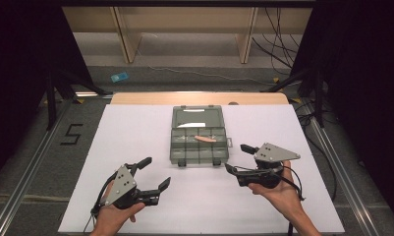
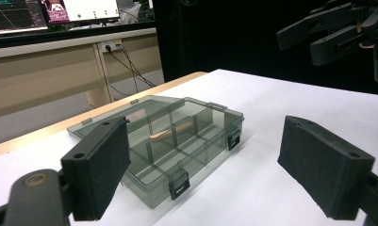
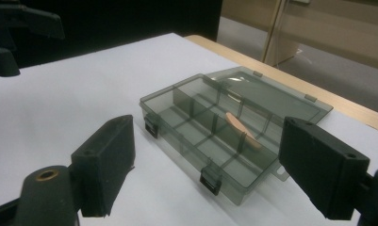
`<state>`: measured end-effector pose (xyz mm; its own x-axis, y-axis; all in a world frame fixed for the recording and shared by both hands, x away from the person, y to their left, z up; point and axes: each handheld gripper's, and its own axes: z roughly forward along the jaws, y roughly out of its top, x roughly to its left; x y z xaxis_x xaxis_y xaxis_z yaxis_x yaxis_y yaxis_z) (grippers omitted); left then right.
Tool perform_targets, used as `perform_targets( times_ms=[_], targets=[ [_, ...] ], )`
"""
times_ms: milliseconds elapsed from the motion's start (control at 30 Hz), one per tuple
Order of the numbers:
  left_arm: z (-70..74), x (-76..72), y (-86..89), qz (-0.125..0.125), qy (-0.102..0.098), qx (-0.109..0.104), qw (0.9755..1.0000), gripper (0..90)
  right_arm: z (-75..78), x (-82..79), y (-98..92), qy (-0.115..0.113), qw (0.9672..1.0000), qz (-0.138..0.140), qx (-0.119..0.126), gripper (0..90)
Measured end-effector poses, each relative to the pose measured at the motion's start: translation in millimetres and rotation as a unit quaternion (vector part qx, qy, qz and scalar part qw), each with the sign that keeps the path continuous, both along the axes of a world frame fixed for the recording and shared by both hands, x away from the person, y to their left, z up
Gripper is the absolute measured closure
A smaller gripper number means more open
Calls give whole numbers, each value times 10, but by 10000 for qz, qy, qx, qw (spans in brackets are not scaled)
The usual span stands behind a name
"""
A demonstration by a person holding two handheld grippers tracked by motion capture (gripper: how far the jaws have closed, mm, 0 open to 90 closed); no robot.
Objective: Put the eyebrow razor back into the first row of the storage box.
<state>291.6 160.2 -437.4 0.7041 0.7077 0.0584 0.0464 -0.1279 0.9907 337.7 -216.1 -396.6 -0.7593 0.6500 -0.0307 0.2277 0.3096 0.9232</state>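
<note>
Smoky plastic organizer box [image 1: 199,143] lies open mid-table, thin tan stick [image 1: 205,139] resting across its dividers. Left gripper [image 1: 155,173] and right gripper [image 1: 237,158] hover near, jaws wide, empty. Stick looks light, stiff; pinch it mid-length.

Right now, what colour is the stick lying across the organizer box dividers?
Pale tan, wood-like. The stick shows best in the right gripper view, against the smoky grey organizer box.
</note>
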Motion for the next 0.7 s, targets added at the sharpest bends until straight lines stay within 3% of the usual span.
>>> perform_targets(
  times_ms=[367,433,633,700],
  targets=[
    [2,-1,6,13,9,-2,10000,163,-53,-63,-79,-106,9998,-125,135,201],
    [1,-1,7,12,13,1,10000,163,-63,-83,-82,-4,9998,-63,194,201],
    [1,0,6,11,11,1,10000,163,-88,-123,-76,-110,9995,-18,301,198],
    [0,0,8,20,15,1,10000,163,-94,-150,-76,-18,9994,-16,342,197]
  ],
)
